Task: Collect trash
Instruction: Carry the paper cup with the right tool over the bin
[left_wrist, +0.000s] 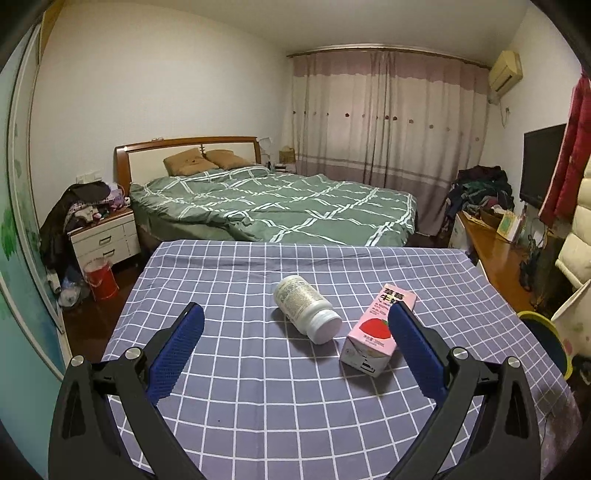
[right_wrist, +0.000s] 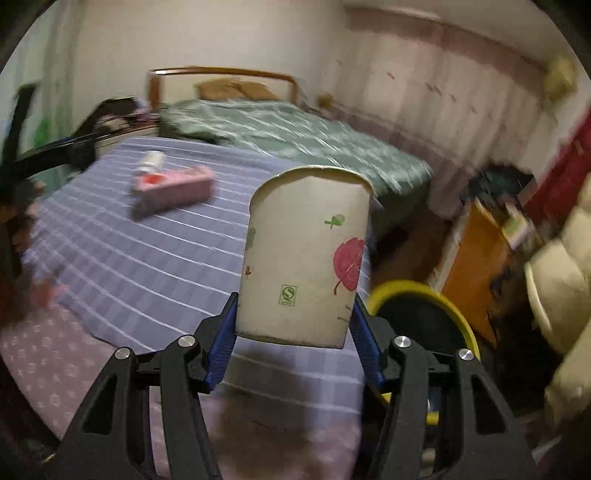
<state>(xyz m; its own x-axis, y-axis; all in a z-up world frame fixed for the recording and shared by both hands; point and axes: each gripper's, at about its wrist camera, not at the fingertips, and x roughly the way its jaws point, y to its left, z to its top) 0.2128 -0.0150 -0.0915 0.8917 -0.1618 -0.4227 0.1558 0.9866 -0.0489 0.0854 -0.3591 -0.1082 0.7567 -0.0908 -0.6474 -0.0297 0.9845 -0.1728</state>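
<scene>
The right gripper (right_wrist: 293, 343) has its jaws pinching a paper cup (right_wrist: 306, 254) low on its wall, held clear of the table (right_wrist: 129, 258) near the right edge. The yellow-rimmed bin (right_wrist: 413, 291) stands just beyond that edge, so the cup looks bound for it. The left gripper (left_wrist: 295, 354) hovers over the near part of the table with jaws spread wide and empty, probably ready for the next piece. Farther in, mid-table, a white bottle (left_wrist: 306, 310) lies on its side, with a pink carton (left_wrist: 376, 328) just beside it toward the right edge.
</scene>
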